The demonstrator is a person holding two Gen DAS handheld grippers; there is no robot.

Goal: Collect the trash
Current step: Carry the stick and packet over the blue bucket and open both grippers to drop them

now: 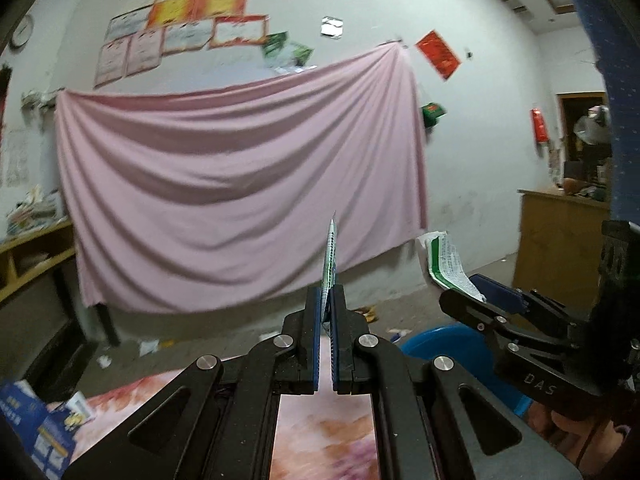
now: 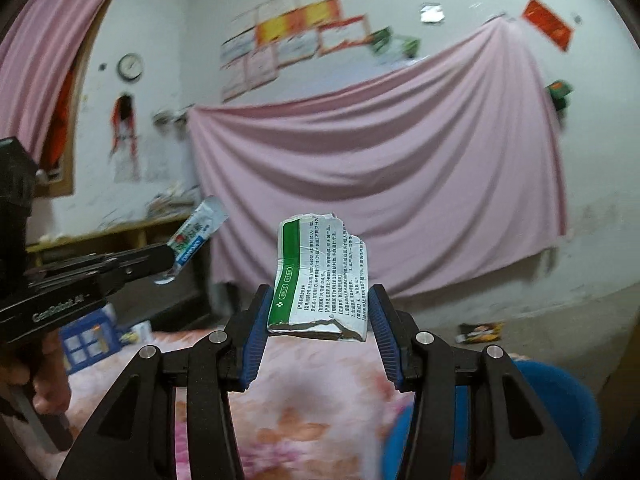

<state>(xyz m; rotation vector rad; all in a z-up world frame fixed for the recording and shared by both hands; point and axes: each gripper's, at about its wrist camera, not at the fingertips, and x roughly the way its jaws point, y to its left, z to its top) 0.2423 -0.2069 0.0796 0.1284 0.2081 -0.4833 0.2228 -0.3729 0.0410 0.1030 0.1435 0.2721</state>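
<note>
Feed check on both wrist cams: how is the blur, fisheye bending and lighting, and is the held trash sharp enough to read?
Left wrist view: background smeared, pink sheet bowed by the fisheye; the sachet in the left claw is edge-on, unreadable. Right wrist view: wall posters blurred, torn box piece in the right claw sharp, print crisp. Light dim and flat in both, no glare.

The right hand-held gripper (image 1: 480, 300) carries the raised letters "DAS" on its black arm. The left hand-held gripper (image 2: 170, 264) reads "GenRobot.AI" along its side. A torn box piece (image 2: 320, 276) bears printed Chinese text, too small to read.
</note>
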